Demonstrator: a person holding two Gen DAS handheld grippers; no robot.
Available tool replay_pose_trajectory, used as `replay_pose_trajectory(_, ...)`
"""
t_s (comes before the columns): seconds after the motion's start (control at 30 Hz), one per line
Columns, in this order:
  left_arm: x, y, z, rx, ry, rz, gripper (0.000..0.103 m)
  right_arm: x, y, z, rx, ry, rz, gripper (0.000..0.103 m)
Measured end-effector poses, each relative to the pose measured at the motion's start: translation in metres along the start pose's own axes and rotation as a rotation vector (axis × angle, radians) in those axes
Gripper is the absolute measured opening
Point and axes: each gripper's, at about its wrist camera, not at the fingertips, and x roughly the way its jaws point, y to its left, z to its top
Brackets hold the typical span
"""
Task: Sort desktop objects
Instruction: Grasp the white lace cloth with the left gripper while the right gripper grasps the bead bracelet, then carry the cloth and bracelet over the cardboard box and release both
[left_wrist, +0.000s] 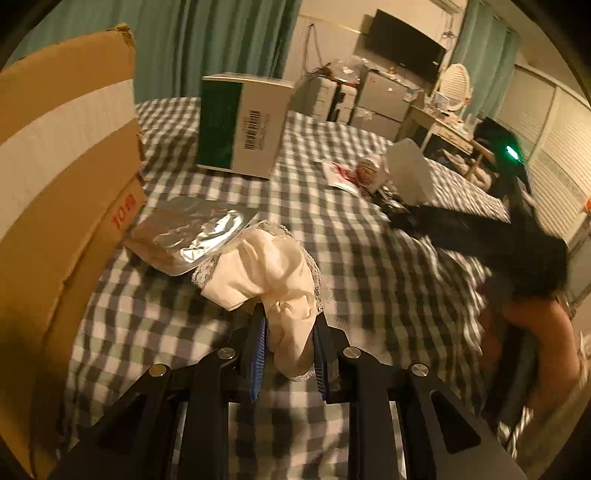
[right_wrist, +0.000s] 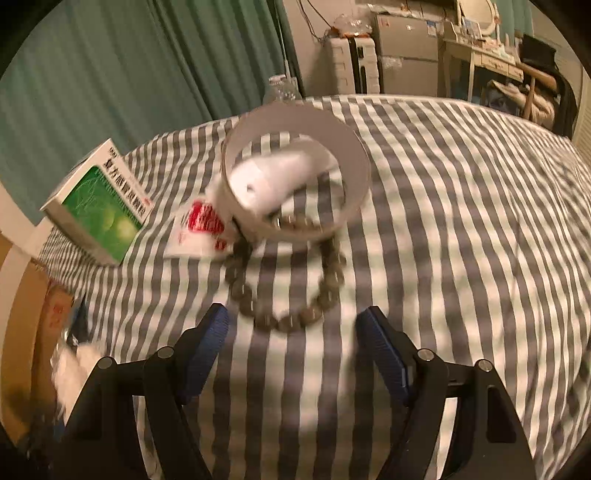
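From the left wrist we see our left gripper (left_wrist: 290, 325) clamped on a bunched cream cloth (left_wrist: 266, 280) with lace trim, its blue pads pressing the fabric from both sides above the checked tablecloth (left_wrist: 369, 258). At ten o'clock from the cloth a silver foil pouch (left_wrist: 192, 236) lies flat, just beside the cardboard box (left_wrist: 62, 184) that fills the nine o'clock edge. A green and white carton (left_wrist: 240, 125) stands upright at twelve o'clock. The right gripper (left_wrist: 406, 218), blurred, reaches in from three o'clock. From the right wrist we see our right gripper (right_wrist: 293, 325) with jaws spread wide and nothing between them. Just beyond its tips, at twelve o'clock, lies a ring of brown beads (right_wrist: 288, 288), touching a white tape ring (right_wrist: 295, 177). The carton (right_wrist: 99, 210) sits at ten o'clock.
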Motion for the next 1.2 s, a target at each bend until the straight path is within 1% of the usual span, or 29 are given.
replay_pose_trajectory(0.03, 0.000, -0.002, -0.002, 0.006, 0.004, -0.014, 0.022, 0.003, 0.002, 0.003, -0.012, 0.010, -0.008, 0.076)
replay_pose_trajectory(0.07, 0.000, -0.005, -0.004, 0.015, 0.005, -0.015, 0.022, 0.007, 0.004, 0.005, -0.032, 0.024, -0.029, 0.073)
replay_pose_trajectory(0.1, 0.000, -0.006, -0.005, 0.025, 0.006, -0.018, 0.022, 0.008, 0.006, 0.005, -0.053, 0.020, -0.055, 0.063)
replay_pose_trajectory(0.13, 0.000, -0.007, -0.005, 0.032, 0.008, -0.017, 0.022, 0.006, 0.006, 0.004, -0.062, 0.014, -0.058, 0.058)
replay_pose_trajectory(0.2, -0.001, -0.008, -0.006, 0.035, 0.008, -0.016, 0.022, 0.001, 0.004, 0.001, -0.055, 0.012, -0.045, 0.037)
replay_pose_trajectory(0.23, -0.002, -0.006, -0.007, 0.033, 0.010, -0.014, 0.022, -0.002, 0.002, -0.002, -0.051, 0.014, -0.041, 0.033)
replay_pose_trajectory(0.27, -0.004, -0.006, -0.007, 0.031, 0.010, -0.007, 0.022, -0.007, -0.001, -0.006, -0.044, 0.017, -0.027, 0.027)
replay_pose_trajectory(0.3, -0.005, -0.005, -0.008, 0.029, 0.011, -0.002, 0.022, -0.012, -0.002, -0.011, -0.040, 0.022, -0.016, 0.023)
replay_pose_trajectory(0.33, -0.006, -0.003, -0.009, 0.027, 0.008, 0.002, 0.022, -0.017, -0.003, -0.015, -0.042, 0.027, -0.013, 0.022)
replay_pose_trajectory(0.37, -0.009, -0.002, -0.009, 0.025, 0.006, 0.005, 0.022, -0.024, -0.003, -0.023, -0.046, 0.031, -0.012, 0.014)
replay_pose_trajectory(0.4, -0.011, -0.002, -0.010, 0.024, 0.004, 0.010, 0.022, -0.030, -0.003, -0.031, -0.046, 0.034, -0.007, 0.011)
replay_pose_trajectory(0.53, -0.019, 0.000, -0.012, 0.018, -0.003, 0.023, 0.022, -0.051, -0.002, -0.070, -0.037, 0.075, 0.026, 0.011)
replay_pose_trajectory(0.6, -0.021, -0.001, -0.014, 0.022, 0.002, 0.035, 0.022, -0.062, 0.003, -0.081, -0.047, 0.085, 0.024, 0.011)
replay_pose_trajectory(0.77, -0.036, 0.002, -0.017, 0.012, -0.009, 0.051, 0.022, -0.094, 0.013, -0.104, -0.052, 0.090, 0.071, 0.011)
replay_pose_trajectory(0.83, -0.042, 0.003, -0.019, 0.005, -0.011, 0.053, 0.022, -0.101, 0.015, -0.111, -0.046, 0.102, 0.098, 0.011)
replay_pose_trajectory(0.97, -0.051, 0.005, -0.024, -0.010, -0.002, 0.082, 0.022, -0.121, 0.021, -0.120, -0.054, 0.088, 0.102, 0.011)
replay_pose_trajectory(1.2, -0.066, 0.005, -0.030, -0.019, -0.007, 0.077, 0.022, -0.142, 0.031, -0.135, -0.066, 0.084, 0.100, 0.011)
